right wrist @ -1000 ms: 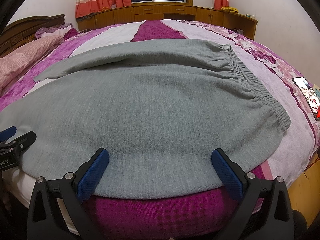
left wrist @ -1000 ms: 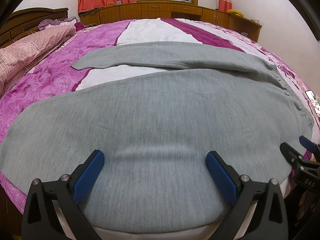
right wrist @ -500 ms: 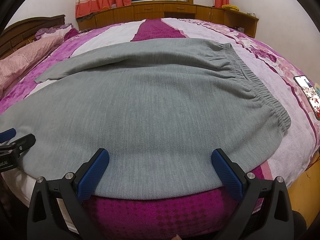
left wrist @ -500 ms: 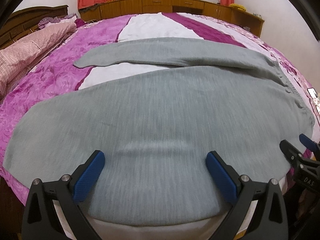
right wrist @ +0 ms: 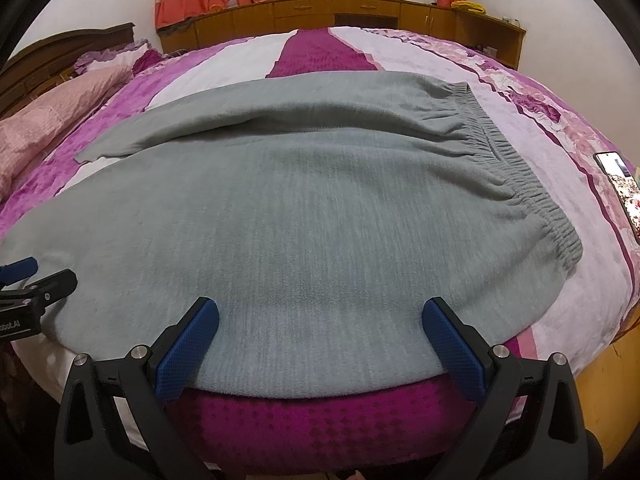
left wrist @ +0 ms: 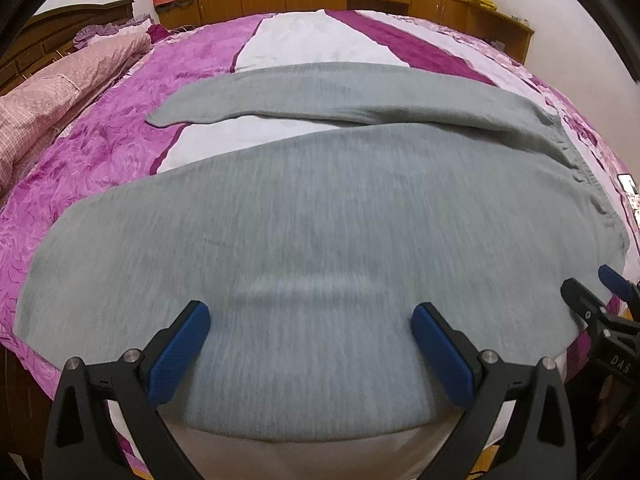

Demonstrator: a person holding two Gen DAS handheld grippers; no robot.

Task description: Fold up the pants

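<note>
A bedroom: a wide bed (right wrist: 520,128) under a pink and purple patterned cover, wooden cabinets (right wrist: 360,14) and a curtained window along the far wall. The grey pants (left wrist: 320,216) lie flat across the near half of the bed, waistband (right wrist: 520,168) to the right, legs running left and splayed, the far leg (left wrist: 320,96) apart from the near one. No fold is made yet. The left gripper (left wrist: 310,344) hovers over the near leg, jaws spread wide, holding nothing. The right gripper (right wrist: 320,340) hovers over the seat area near the bed edge, likewise released and empty. This placement probably sets up a pinch on the near hem line. A phone (right wrist: 618,188) lies on the cover right of the waistband, clear of the cloth. A pink quilt (left wrist: 48,96) sits far left, no obstruction.
</note>
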